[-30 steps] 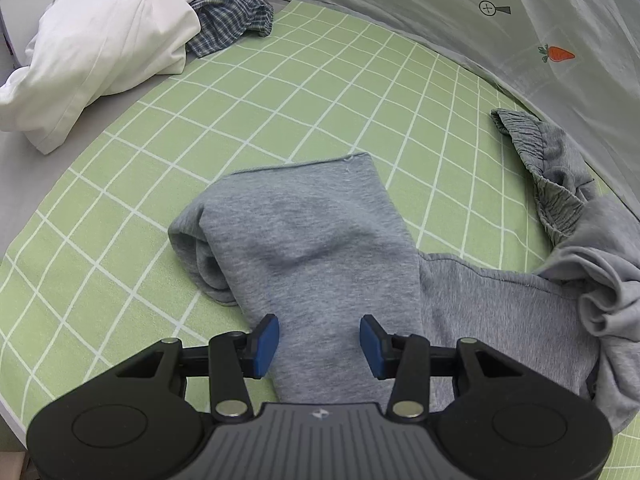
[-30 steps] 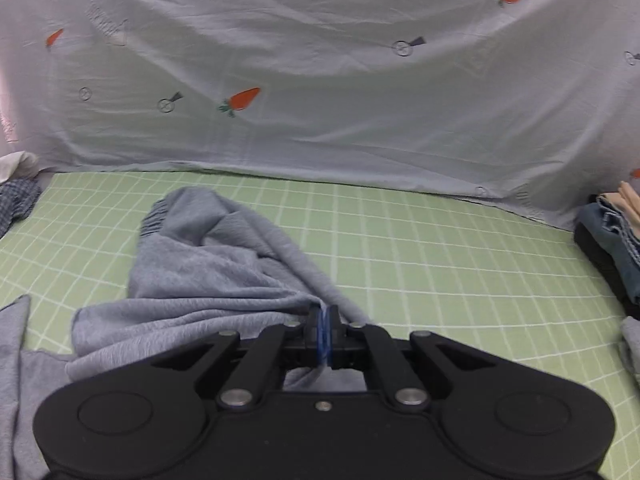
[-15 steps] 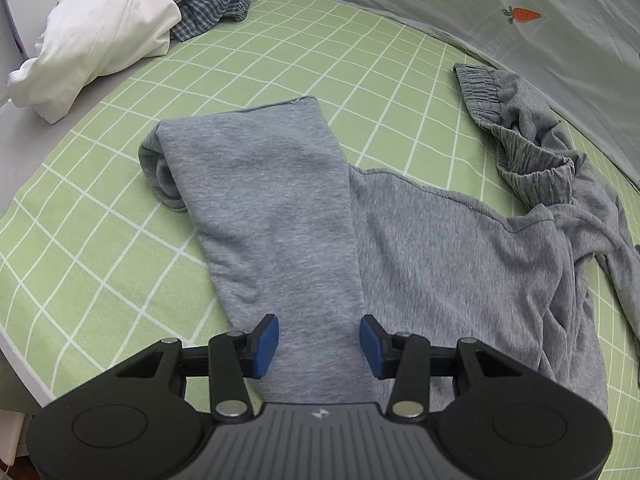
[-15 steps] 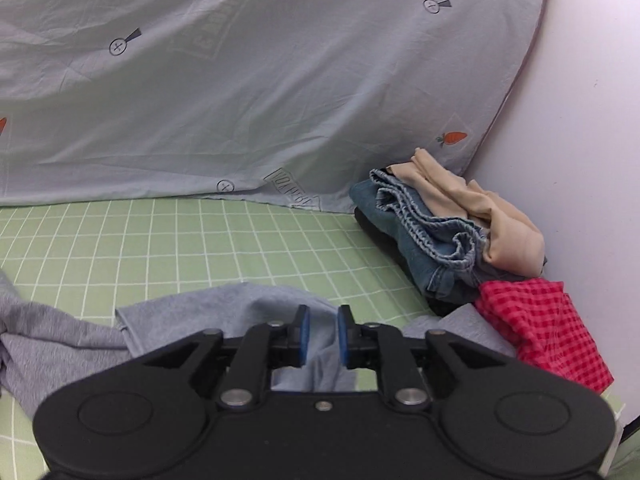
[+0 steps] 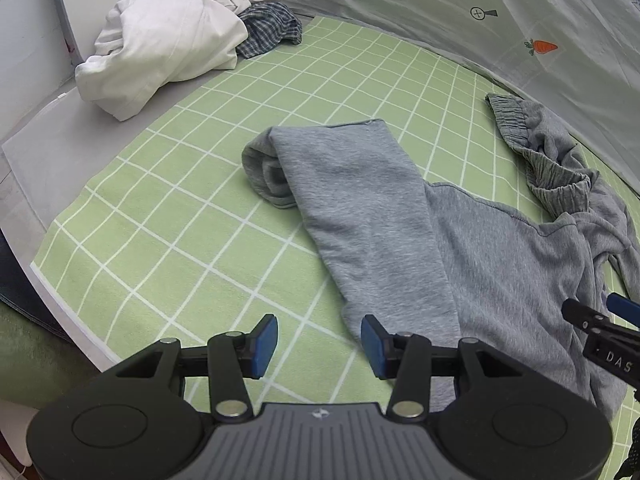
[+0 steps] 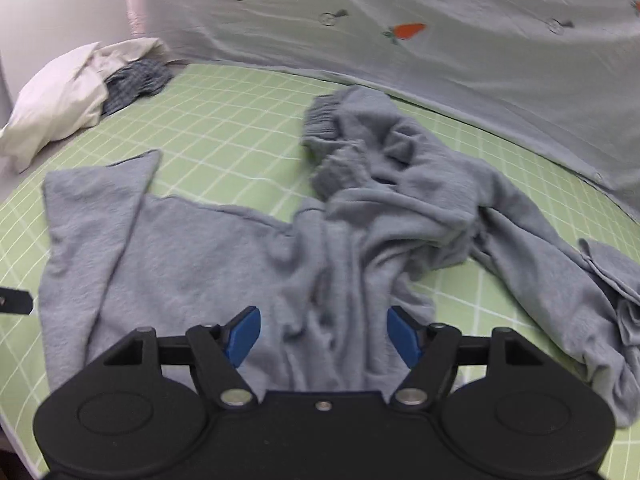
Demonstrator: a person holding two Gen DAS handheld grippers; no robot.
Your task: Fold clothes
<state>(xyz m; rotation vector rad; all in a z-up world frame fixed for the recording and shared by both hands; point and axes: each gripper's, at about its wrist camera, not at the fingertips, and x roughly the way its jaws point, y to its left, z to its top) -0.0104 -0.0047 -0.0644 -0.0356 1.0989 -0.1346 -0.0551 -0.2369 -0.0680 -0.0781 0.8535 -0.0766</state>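
A grey sweatshirt lies spread on the green checked sheet, one sleeve folded across its body, its ribbed hem bunched at the far right. My left gripper is open, hovering just before the garment's near left edge, holding nothing. In the right wrist view the same sweatshirt lies crumpled in the middle, and my right gripper stands wide open above its wrinkled centre, empty. The right gripper's tip shows at the left view's right edge.
A white cloth heap and a dark plaid garment sit at the far left corner. A pale sheet with carrot prints hangs behind the bed. The bed's left edge drops off near me.
My right gripper has opened and let go of the sweatshirt, then swung back to face it. My left gripper pulled back toward the near edge, staying open.
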